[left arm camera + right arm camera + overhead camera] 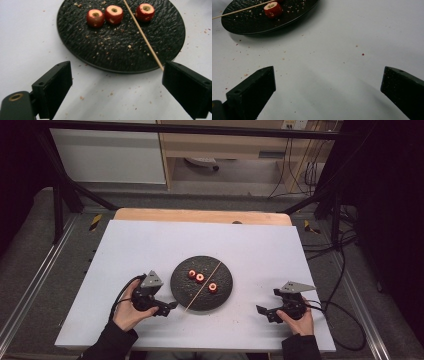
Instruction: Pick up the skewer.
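Three small red fruit pieces (199,278) sit on the far half of the round black plate (180,292) in the middle of the white table (150,245). A thin wooden stick (202,287) lies slanted across the plate, with two pieces on its left and one (145,11) on its right. Its near end pokes out over the near rim.

The left gripper (170,306) is just beside that near end of the stick. Its jaws are spread wide and pinch nothing. In the left gripper view the stick tip reaches right up to one jaw. I think the job now is to pick up the stick. To do it well, the jaws should slide so the stick end sits in the middle between them, then squeeze gently. The stick is thin and may roll or flip up if pushed from one side.

The right gripper (263,311) rests at the near right of the table, well apart from the plate. Its jaws are spread too, with nothing in them.

Tiny crumbs (284,59) lie on the table and plate. They block nothing. The raised plate rim could bump the jaws if they go too low.
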`<state>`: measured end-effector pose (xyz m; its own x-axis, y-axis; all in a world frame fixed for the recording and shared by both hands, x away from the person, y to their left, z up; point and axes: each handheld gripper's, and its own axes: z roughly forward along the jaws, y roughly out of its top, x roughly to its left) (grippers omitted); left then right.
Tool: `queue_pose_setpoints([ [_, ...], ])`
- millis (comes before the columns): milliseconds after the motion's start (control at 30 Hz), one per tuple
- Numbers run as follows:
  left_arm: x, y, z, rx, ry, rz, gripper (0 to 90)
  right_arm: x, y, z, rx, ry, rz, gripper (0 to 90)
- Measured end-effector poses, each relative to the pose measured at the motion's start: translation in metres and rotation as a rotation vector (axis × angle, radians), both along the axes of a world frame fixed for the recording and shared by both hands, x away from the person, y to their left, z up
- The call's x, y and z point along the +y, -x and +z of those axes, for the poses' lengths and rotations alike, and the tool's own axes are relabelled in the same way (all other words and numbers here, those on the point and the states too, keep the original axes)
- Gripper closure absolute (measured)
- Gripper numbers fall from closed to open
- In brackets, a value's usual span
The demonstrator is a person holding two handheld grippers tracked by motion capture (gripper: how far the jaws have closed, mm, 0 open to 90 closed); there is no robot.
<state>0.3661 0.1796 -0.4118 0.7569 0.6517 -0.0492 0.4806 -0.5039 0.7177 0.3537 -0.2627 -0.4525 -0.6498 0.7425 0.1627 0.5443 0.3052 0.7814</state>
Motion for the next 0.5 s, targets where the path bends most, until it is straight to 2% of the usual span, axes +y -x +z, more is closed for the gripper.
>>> queue_pose_setpoints([
  [233,-0.02,-0.004,0.003,0.02,-0.011,-0.018,16.3,0.0,0.0,0.0,0.003,0.006,0.002,0.6],
  [500,-0.04,-0.007,0.004,0.03,-0.03,-0.008,24.7,0.001,0.0,0.0,0.003,0.004,0.001,0.6],
])
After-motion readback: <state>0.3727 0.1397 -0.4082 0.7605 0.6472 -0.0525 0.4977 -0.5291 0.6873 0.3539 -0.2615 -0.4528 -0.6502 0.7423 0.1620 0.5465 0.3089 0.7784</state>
